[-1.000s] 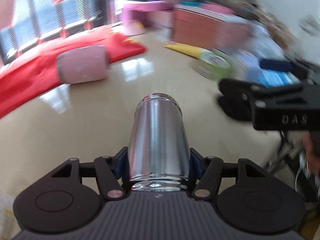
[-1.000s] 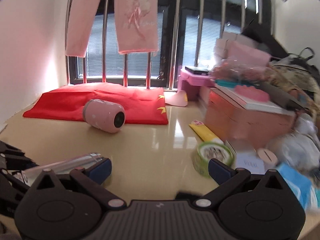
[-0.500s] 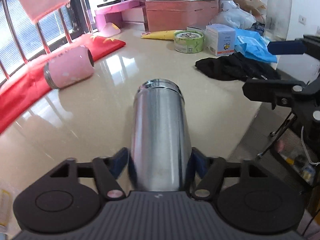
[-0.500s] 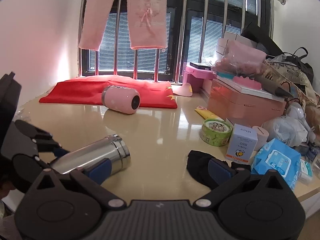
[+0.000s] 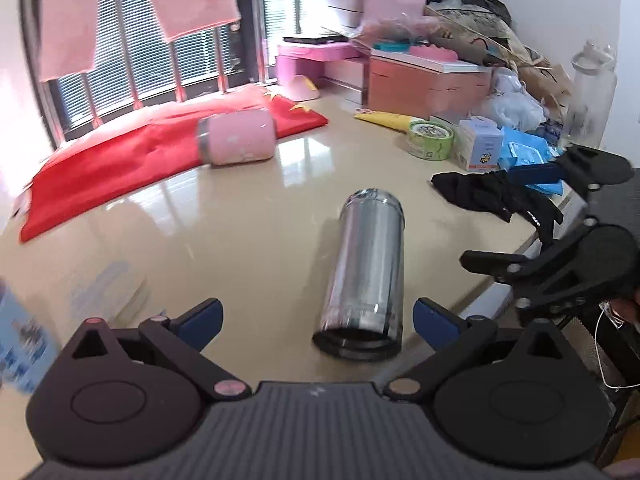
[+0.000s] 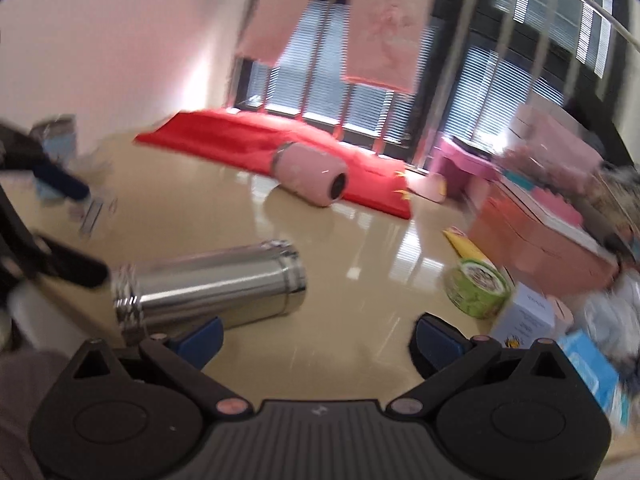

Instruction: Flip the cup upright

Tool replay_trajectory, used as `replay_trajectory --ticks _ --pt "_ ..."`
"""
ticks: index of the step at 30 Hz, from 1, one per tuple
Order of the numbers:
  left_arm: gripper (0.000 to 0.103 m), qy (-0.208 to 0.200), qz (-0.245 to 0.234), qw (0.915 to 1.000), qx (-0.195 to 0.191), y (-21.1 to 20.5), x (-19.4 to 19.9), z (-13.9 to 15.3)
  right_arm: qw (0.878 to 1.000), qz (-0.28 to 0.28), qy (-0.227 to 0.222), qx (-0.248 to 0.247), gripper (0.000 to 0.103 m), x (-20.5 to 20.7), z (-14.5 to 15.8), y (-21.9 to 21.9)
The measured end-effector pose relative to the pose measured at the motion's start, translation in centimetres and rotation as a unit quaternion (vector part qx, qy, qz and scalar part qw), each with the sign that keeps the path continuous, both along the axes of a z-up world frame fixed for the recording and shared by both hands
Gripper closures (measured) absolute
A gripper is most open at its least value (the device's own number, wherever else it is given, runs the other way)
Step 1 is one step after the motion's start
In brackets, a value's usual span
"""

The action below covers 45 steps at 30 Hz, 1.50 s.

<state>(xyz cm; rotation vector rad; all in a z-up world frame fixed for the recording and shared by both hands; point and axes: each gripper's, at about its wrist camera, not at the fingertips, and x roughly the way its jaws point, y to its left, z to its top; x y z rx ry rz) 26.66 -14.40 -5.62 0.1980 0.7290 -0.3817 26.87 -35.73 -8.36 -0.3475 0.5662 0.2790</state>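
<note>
Two grippers, left gripper (image 5: 316,318) and right gripper (image 6: 318,336), are gaping wide, holding nothing; the steel cup (image 5: 366,276) is lying sideways, looking rigid and slippery, best gripped mid-body.

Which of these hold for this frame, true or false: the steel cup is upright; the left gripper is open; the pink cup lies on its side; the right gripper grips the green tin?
1. The steel cup stands upright. False: it lies on its side on the table.
2. The left gripper is open. True: its fingers stand apart on either side of the cup's open mouth, apart from it.
3. The pink cup lies on its side by the red cloth. True.
4. The right gripper grips the green tin. False: it is open and holds nothing.
</note>
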Motion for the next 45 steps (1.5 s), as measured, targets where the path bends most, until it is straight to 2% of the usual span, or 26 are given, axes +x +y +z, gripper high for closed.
replay_trajectory --ticks 5,6,8,11,14,16,18,21,23,24,26,27,28,31,32,33,34,37,39,42,43,45 --pt "0.000 0.026 0.019 0.9995 0.000 1.5 -1.2 0.1 0.993 0.075 0.008 -0.093 0.000 0.0 -0.6 1.9" --pt "0.000 0.029 0.019 0.9994 0.001 1.6 -1.1 0.1 0.987 0.103 0.008 -0.122 0.000 0.1 -0.7 2.3" --pt "0.000 0.034 0.021 0.9991 0.011 1.8 -1.1 0.1 0.967 0.163 0.008 -0.195 0.000 0.3 -1.0 3.3" --pt "0.000 0.040 0.018 0.9989 0.018 2.1 -1.0 0.0 0.929 0.249 -0.002 -0.274 0.000 1.1 -1.0 4.6" --pt "0.000 0.046 0.018 0.9982 0.035 2.1 -0.6 -0.3 0.888 0.324 0.019 -0.326 0.000 2.4 -1.2 5.7" --pt "0.000 0.048 0.014 0.9978 0.044 2.1 -0.4 -0.5 0.855 0.368 0.028 -0.364 0.000 3.2 -1.7 6.5" --pt "0.000 0.051 0.011 0.9973 0.052 2.0 -0.2 -0.7 0.818 0.407 0.027 -0.406 0.000 3.7 -2.5 7.5" --pt "0.000 0.056 0.010 0.9967 0.059 2.1 0.1 -0.9 0.767 0.459 0.034 -0.448 0.002 4.2 -3.5 8.6" --pt "0.000 0.056 0.012 0.9967 0.057 2.3 0.2 -0.9 0.737 0.489 0.047 -0.464 0.005 4.3 -4.0 9.6" --pt "0.000 0.057 0.013 0.9969 0.054 2.4 0.3 -0.8 0.726 0.500 0.058 -0.468 0.007 4.6 -4.1 10.2" --pt "0.000 0.057 0.017 0.9972 0.046 2.7 0.4 -0.8 0.714 0.517 0.072 -0.466 0.008 5.1 -4.6 11.0" --pt "0.000 0.056 0.019 0.9972 0.044 2.9 0.5 -0.7 0.714 0.522 0.077 -0.461 0.016 5.4 -4.5 11.3" --pt "0.000 0.056 0.023 0.9973 0.042 3.0 0.5 -0.7 0.716 0.525 0.084 -0.452 0.029 5.8 -4.3 11.7" --pt "0.000 0.060 0.027 0.9972 0.035 3.4 0.6 -0.8 0.734 0.524 0.120 -0.416 0.031 7.0 -3.9 12.2" --pt "0.000 0.060 0.027 0.9973 0.033 3.5 0.5 -0.7 0.743 0.517 0.137 -0.402 0.031 7.5 -3.7 12.3" --pt "0.000 0.059 0.026 0.9975 0.030 3.6 0.4 -0.7 0.758 0.503 0.153 -0.386 0.032 8.2 -3.5 12.5" --pt "0.000 0.057 0.027 0.9977 0.026 3.8 0.3 -0.6 0.783 0.475 0.178 -0.361 0.032 9.1 -3.3 12.7" --pt "0.000 0.055 0.028 0.9980 0.011 4.3 0.0 -0.4 0.844 0.377 0.253 -0.286 0.034 11.8 -2.6 12.6" --pt "0.000 0.056 0.027 0.9981 0.003 4.6 -0.1 -0.4 0.866 0.321 0.305 -0.231 0.035 13.0 -2.2 11.9" --pt "0.000 0.054 0.023 0.9982 -0.011 5.0 -0.3 -0.3 0.896 0.192 0.377 -0.132 0.035 15.2 -2.0 10.3" --pt "0.000 0.054 0.022 0.9982 -0.016 5.0 -0.4 -0.3 0.904 0.136 0.395 -0.096 0.035 15.9 -2.0 9.5" --pt "0.000 0.054 0.015 0.9981 -0.025 5.1 -0.4 -0.3 0.907 0.036 0.418 -0.025 0.036 16.9 -2.1 7.9"
